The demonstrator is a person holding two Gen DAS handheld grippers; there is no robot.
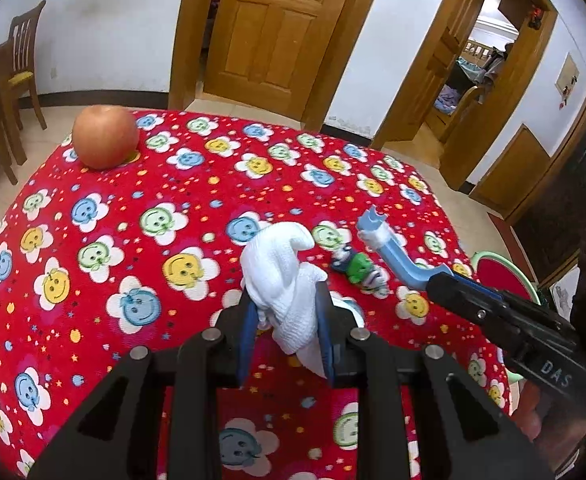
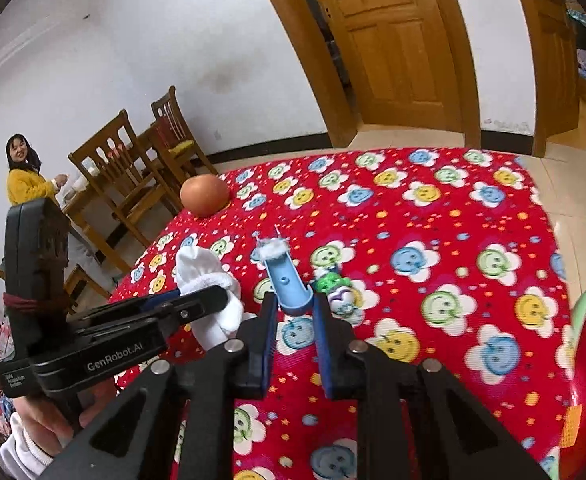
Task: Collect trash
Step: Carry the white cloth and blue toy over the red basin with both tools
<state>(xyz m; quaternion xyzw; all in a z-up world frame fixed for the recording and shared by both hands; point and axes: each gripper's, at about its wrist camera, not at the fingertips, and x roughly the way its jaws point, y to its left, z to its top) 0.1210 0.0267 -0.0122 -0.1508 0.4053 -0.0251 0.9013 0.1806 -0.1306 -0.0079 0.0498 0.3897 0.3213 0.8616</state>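
My left gripper (image 1: 283,308) is shut on a crumpled white tissue (image 1: 283,276) and holds it above the red flowered tablecloth (image 1: 133,208). It also shows in the right wrist view (image 2: 209,300) with the tissue (image 2: 213,280). My right gripper (image 2: 293,304) is shut on a light blue plastic piece with white fluff at its tip (image 2: 283,276); the piece also shows in the left wrist view (image 1: 393,252). A small green and blue crumpled wrapper (image 1: 359,268) lies on the cloth beneath the blue piece, and shows in the right wrist view (image 2: 335,284).
An apple (image 1: 105,136) sits at the table's far left corner. A red bin with a green rim (image 1: 501,272) stands off the table's right edge. Wooden chairs (image 2: 133,168) and a person in yellow (image 2: 25,176) are to the left. Wooden doors stand behind.
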